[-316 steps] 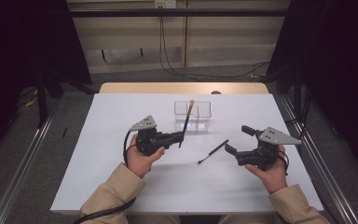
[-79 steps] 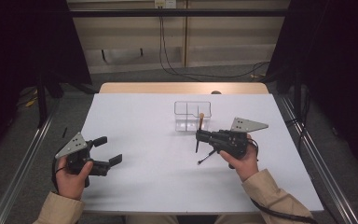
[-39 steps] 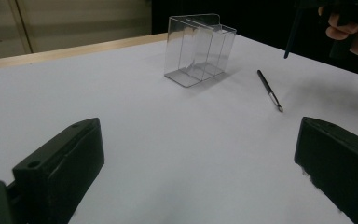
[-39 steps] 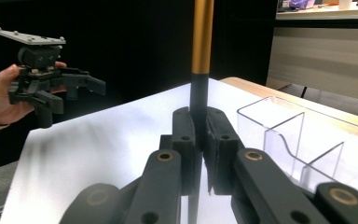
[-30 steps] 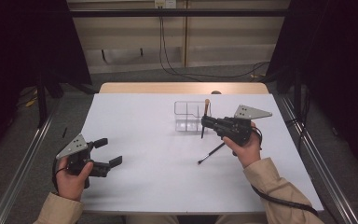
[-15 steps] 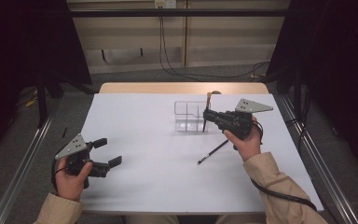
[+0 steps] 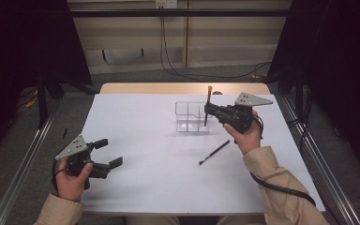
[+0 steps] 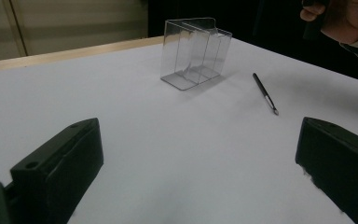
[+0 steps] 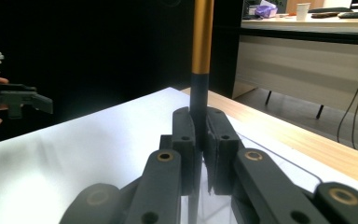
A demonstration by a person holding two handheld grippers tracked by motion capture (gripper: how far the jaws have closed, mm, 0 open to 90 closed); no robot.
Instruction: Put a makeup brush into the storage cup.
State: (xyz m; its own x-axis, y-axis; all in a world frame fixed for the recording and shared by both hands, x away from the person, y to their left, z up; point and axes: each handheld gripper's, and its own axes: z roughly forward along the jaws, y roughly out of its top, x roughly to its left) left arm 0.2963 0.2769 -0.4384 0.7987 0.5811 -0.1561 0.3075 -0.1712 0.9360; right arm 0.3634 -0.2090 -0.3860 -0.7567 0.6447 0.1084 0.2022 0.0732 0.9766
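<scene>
1. Right tongs (image 7: 207, 108) are clamped tight on a thin brush (image 9: 201, 56), held upright — dark handle between the jaws, a gold band above them, the tuft at the top.
2. Directly under these tongs stands a clear box (image 7: 192, 117) with dividers; the brush's lower end hangs at or just inside its right compartment, though I cannot tell whether it touches the bottom.
3. Left tongs (image 7: 108, 153) rest well apart, near the table's (image 7: 159, 183) front left corner, jaws spread wide with nothing between them.
4. A second brush (image 7: 214, 153), all dark, lies flat on the white table just in front of the right tongs, on the person's side.
5. Judged by its look, the held brush is light, stiff and smooth — likely to slip or swing if pinched loosely, so the grip on the dark handle below the band seems sound.
6. The box looks thin-walled and light; a sideways knock from the brush could tip or shift it.
</scene>
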